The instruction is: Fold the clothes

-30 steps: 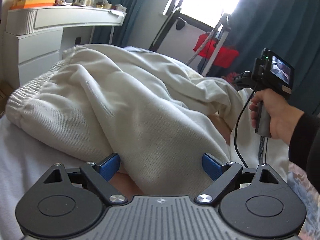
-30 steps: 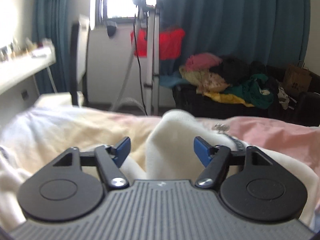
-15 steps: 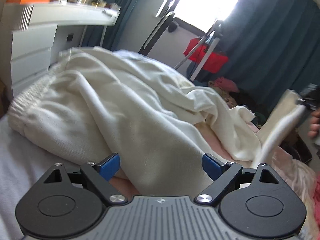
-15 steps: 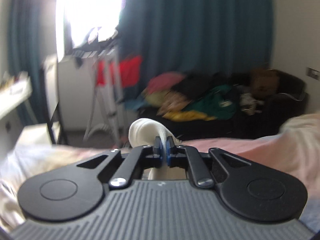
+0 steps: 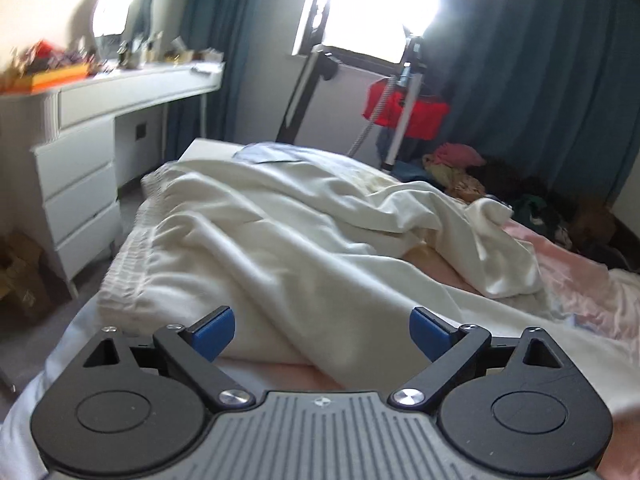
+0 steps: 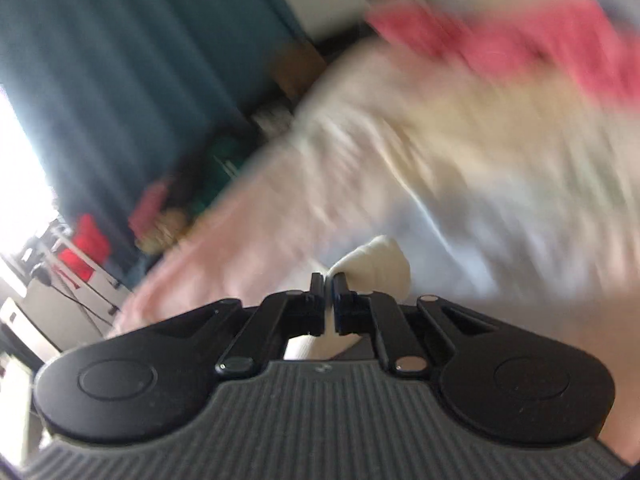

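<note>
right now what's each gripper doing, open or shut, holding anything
left gripper: open, holding nothing, cream garment lies just ahead of it.
right gripper: shut on a fold of the cream cloth.

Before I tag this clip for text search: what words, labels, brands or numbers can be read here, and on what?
No text reads in either view.
Clutter on the white dresser: too small and blurred to show any label.
Small round mark on the left gripper: a symbol, not letters.
Right wrist view, around the right gripper: motion blur, nothing legible.

Home bedroom: bed (image 5: 580, 280), dresser (image 5: 76, 184) w/ drawers, curtains (image 5: 540, 80).
</note>
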